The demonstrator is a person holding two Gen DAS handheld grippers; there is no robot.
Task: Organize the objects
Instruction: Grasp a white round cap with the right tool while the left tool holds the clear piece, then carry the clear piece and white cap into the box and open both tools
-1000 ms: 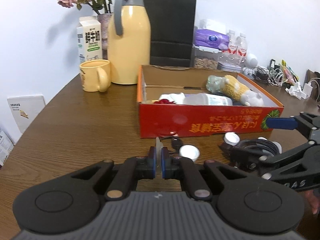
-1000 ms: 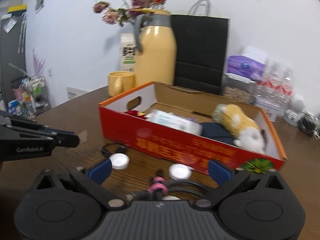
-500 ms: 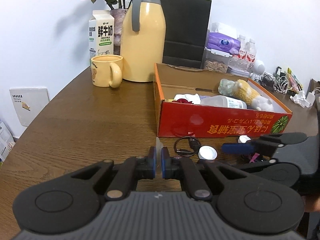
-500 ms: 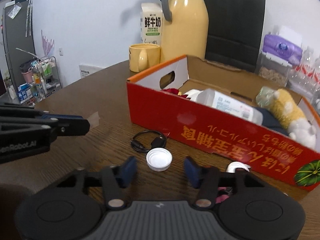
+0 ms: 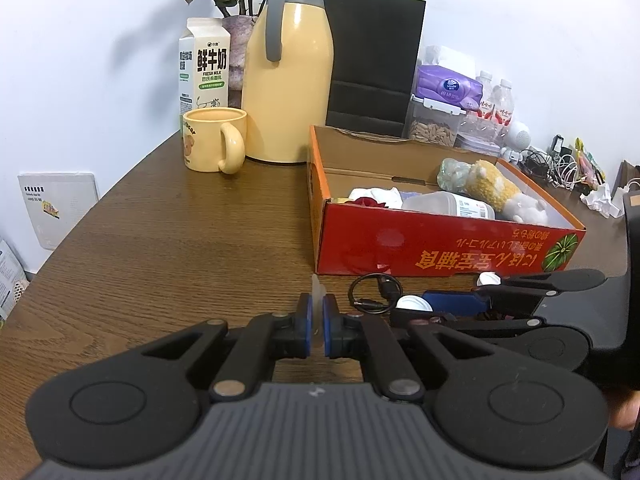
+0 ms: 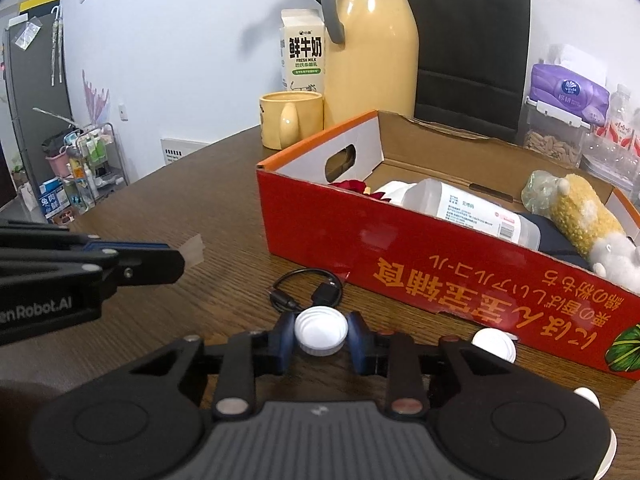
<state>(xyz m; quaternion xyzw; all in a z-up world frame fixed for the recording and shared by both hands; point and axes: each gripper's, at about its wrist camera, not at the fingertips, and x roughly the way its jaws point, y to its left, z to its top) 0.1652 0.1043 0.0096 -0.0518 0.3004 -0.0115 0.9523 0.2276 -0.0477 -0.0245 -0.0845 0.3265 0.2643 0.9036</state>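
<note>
A white bottle cap (image 6: 320,330) lies on the brown table just in front of the red cardboard box (image 6: 400,248). My right gripper (image 6: 320,332) is closing on this cap, and its blue pads touch both sides of it. Seen from the left wrist, the same cap (image 5: 414,304) shows at the right gripper's tip (image 5: 416,308). My left gripper (image 5: 316,322) is shut on a thin clear scrap (image 5: 316,292), which sticks out past its tip (image 6: 176,260). A second white cap (image 6: 494,344) rests against the box front.
A coiled black cable (image 6: 304,292) lies between the gripped cap and the box. The box holds a plastic bottle (image 5: 448,205), a yellow plush toy (image 5: 496,192) and cloth. Behind stand a yellow mug (image 5: 212,144), yellow thermos (image 5: 288,72), milk carton (image 5: 208,64) and black bag (image 5: 372,60).
The right gripper moved left and forward from the pink-tied cable bundle to the white cap, and its jaws went from wide open to closed on the cap. The left gripper stayed shut in place.
</note>
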